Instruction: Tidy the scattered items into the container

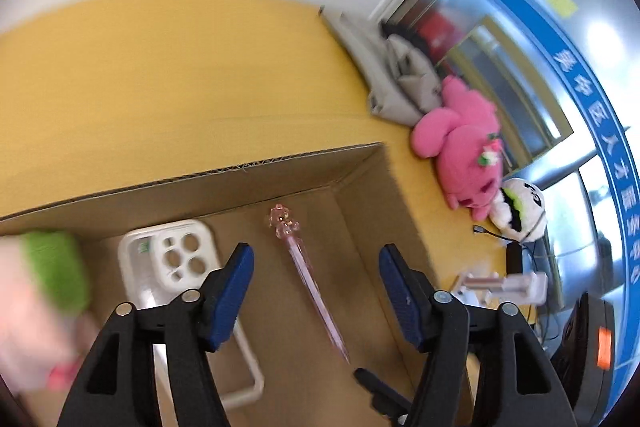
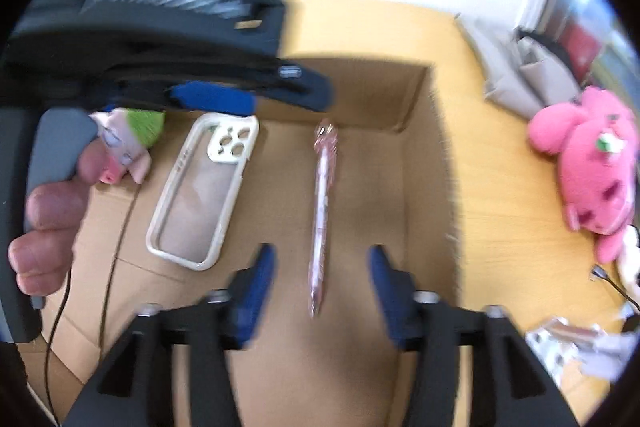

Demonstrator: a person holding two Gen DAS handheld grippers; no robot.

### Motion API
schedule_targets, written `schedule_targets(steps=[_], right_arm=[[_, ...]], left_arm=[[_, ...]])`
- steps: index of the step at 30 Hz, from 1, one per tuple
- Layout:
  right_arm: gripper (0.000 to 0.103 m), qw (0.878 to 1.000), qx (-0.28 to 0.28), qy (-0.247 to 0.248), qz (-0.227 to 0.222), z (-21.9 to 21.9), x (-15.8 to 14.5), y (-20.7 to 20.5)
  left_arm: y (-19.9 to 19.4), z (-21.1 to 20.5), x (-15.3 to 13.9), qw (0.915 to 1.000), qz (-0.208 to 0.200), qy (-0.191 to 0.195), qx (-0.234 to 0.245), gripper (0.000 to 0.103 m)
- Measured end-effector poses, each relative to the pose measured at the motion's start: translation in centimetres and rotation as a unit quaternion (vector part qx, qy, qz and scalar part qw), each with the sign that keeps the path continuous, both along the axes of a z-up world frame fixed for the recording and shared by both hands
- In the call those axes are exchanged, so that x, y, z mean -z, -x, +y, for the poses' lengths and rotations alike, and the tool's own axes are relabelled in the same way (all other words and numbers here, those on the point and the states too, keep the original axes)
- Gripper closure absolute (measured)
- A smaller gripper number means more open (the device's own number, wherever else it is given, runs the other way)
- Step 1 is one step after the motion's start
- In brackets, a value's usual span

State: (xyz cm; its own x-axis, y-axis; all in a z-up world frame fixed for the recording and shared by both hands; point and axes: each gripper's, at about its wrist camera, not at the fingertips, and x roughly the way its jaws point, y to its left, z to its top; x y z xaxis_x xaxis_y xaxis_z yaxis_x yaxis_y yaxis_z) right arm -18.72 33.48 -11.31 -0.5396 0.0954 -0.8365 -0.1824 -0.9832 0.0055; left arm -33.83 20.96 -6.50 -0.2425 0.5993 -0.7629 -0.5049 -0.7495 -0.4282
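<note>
An open cardboard box (image 1: 240, 187) stands on a yellow table. On its floor lie a pink transparent pen (image 1: 304, 279), a white phone case (image 1: 140, 279) and a small pink plush with a green hat (image 1: 52, 267). My left gripper (image 1: 316, 255) hangs open above the box floor, with the pen below the gap and nothing held. My right gripper (image 2: 322, 253) is open too, its blue pads on either side of the pen (image 2: 322, 195) but apart from it. In the right wrist view the phone case (image 2: 200, 195) and small plush (image 2: 128, 143) lie to the left, under the left gripper (image 2: 264, 95) and a person's hand (image 2: 48, 223).
Outside the box on the table (image 1: 160, 67) lie a big pink plush (image 1: 468, 151), a white and black plush (image 1: 520, 207), a grey bag (image 1: 400, 79) and a white clip-like object (image 1: 504, 285). A thin dark cable (image 2: 108, 267) runs over the box's left side.
</note>
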Motion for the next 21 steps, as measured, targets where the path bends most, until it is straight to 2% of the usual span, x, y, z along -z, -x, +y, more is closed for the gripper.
schedule_targets(steps=[3,4,5,6,8,10,12,14,17,21], right_arm=[[0.031,0.999,0.009,-0.006,0.053,-0.1,-2.6,-4.1],[0.026,0.998,0.009,-0.009,0.068,-0.5,-3.3,-5.5],[0.024,0.996,0.008,-0.012,0.083,-0.7,-4.1,-6.4],[0.024,0.995,0.009,-0.013,0.100,-1.1,-4.8,-7.6],[0.024,0.992,0.017,-0.008,0.123,-1.5,-5.9,-10.1],[0.024,0.991,0.020,-0.011,0.134,-2.1,-6.5,-11.5],[0.024,0.990,0.017,-0.021,0.136,-2.1,-7.0,-12.6],[0.024,0.990,0.012,-0.024,0.142,-2.8,-7.5,-13.6],[0.024,0.989,0.004,-0.023,0.149,-4.2,-8.3,-15.0],[0.024,0.988,-0.010,-0.028,0.149,-5.9,-8.4,-16.4]], left_arm=[[-4.9,-3.2,-5.3,0.9955,0.093,-0.011,-0.014,0.018],[-7.1,-4.6,-7.4,0.9915,0.127,-0.019,-0.024,0.017],[-9.3,-6.0,-9.5,0.9858,0.160,-0.028,-0.043,0.013],[-11.2,-7.3,-11.0,0.9801,0.185,-0.039,-0.060,0.002],[-15.8,-10.3,-13.8,0.9637,0.237,-0.064,-0.105,0.000],[-19.3,-12.4,-15.0,0.9541,0.265,-0.061,-0.127,0.000],[-22.3,-13.9,-15.3,0.9468,0.284,-0.033,-0.147,0.000],[-24.4,-15.2,-14.8,0.9433,0.289,-0.006,-0.163,0.000],[-26.3,-17.4,-13.0,0.9449,0.262,0.031,-0.193,0.000],[-28.6,-19.2,-10.6,0.9463,0.243,0.058,-0.205,0.000]])
